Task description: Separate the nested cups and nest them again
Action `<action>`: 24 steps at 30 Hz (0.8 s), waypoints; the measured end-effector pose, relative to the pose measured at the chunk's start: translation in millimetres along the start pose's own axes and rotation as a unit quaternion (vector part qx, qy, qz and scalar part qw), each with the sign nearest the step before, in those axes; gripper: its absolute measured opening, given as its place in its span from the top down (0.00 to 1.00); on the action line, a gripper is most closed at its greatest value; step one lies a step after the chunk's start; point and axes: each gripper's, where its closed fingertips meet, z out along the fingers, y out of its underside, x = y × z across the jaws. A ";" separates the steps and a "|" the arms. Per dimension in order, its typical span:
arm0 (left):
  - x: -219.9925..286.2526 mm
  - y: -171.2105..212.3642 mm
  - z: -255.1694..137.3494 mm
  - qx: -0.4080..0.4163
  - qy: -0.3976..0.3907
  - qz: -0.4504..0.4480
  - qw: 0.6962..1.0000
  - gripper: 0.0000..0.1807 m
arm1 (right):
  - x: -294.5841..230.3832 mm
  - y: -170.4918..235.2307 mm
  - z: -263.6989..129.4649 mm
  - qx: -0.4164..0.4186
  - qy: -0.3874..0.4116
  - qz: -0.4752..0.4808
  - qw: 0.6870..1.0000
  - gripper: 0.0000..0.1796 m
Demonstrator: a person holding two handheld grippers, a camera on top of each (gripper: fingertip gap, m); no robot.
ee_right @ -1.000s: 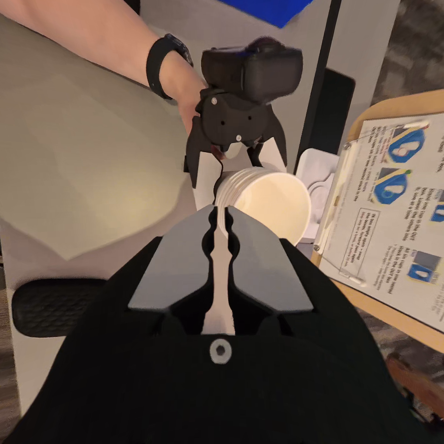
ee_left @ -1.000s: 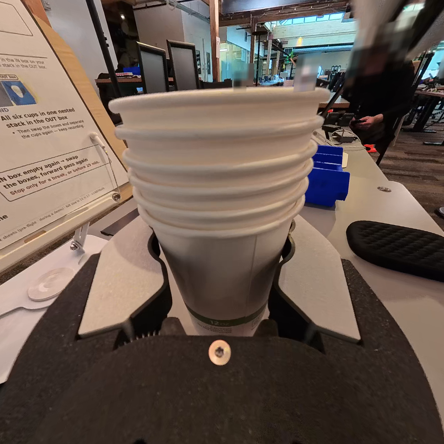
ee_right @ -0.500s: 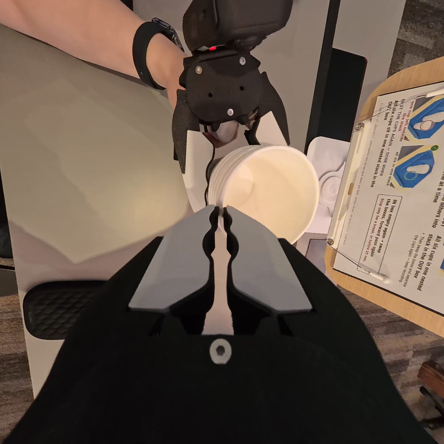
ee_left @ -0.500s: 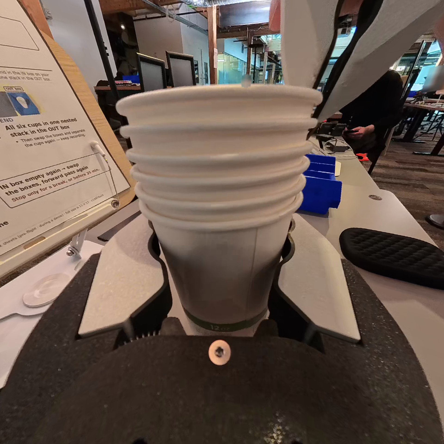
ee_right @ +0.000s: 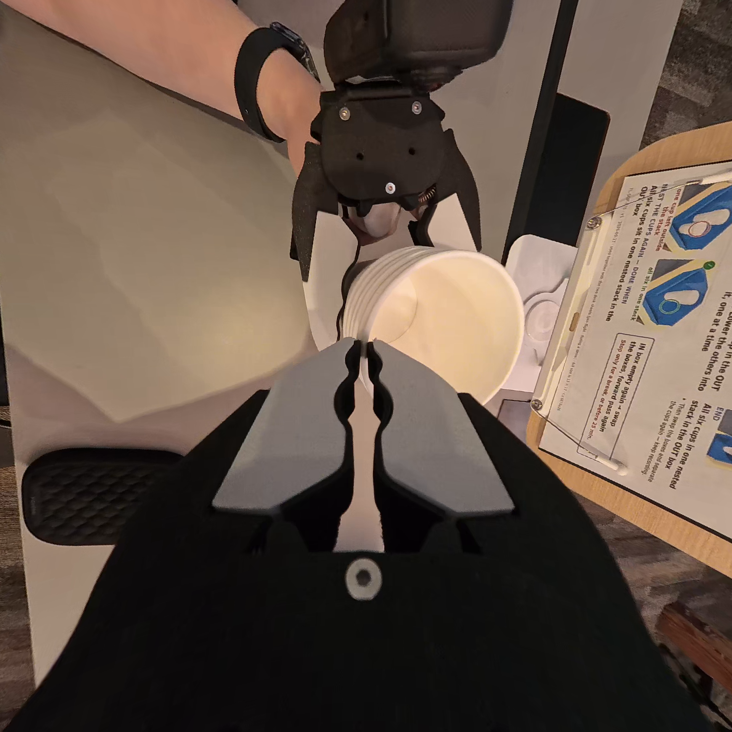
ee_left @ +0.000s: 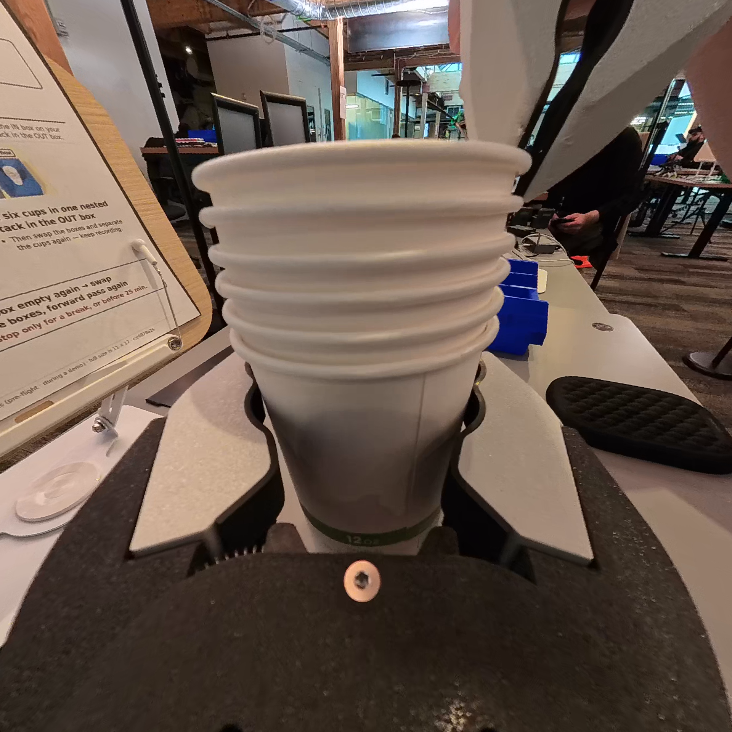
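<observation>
White paper cups (ee_left: 358, 301), six rims by my count, sit nested and upright between my left gripper (ee_left: 364, 447) fingers, clamped low on the outermost cup's wall so all the rims stay free above. My right gripper (ee_right: 363, 350) comes in from over the stack, jaws down to a narrow slit pinching the top cup's rim (ee_right: 366, 348), one finger inside and one outside. I reckon that's so only the innermost cup lifts out. Table (ee_left: 633, 527) lies below.

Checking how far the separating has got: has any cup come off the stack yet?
No: in the left wrist view, six rims sit nested in one stack of cups held by the left gripper.
</observation>
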 end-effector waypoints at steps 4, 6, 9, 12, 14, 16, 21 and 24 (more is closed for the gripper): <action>3.5 0.7 1.0 0.001 0.013 -0.010 1.000 0.45 | -1.4 -1.4 -0.1 -0.008 0.005 -0.013 1.000 0.98; 5.4 1.6 1.4 -0.002 0.020 -0.014 1.000 0.44 | -2.3 -1.7 0.0 -0.014 0.005 -0.017 1.000 0.98; 7.1 1.5 1.9 -0.001 0.023 -0.021 1.000 0.44 | -3.0 -2.3 -0.5 -0.022 0.007 -0.023 0.999 0.98; 6.9 -1.0 1.6 0.009 0.021 -0.018 1.000 0.45 | -3.3 -3.8 -1.7 -0.021 0.009 -0.025 0.999 0.98; 6.4 -3.3 0.6 0.016 0.020 -0.016 1.000 0.45 | -3.2 -5.2 -2.8 -0.019 0.012 -0.030 0.999 0.98; 5.5 -6.2 -0.7 0.026 0.015 -0.009 1.000 0.45 | -3.7 -5.8 -4.6 -0.021 0.015 -0.037 0.999 0.98; 3.8 -10.3 -2.2 0.043 0.004 0.003 0.999 0.45 | -3.3 -7.9 -8.9 -0.025 0.027 -0.051 0.998 0.99; 2.5 -7.0 -0.6 0.035 0.001 0.001 0.999 0.45 | -2.1 -6.5 -10.0 -0.033 0.034 -0.056 0.997 0.99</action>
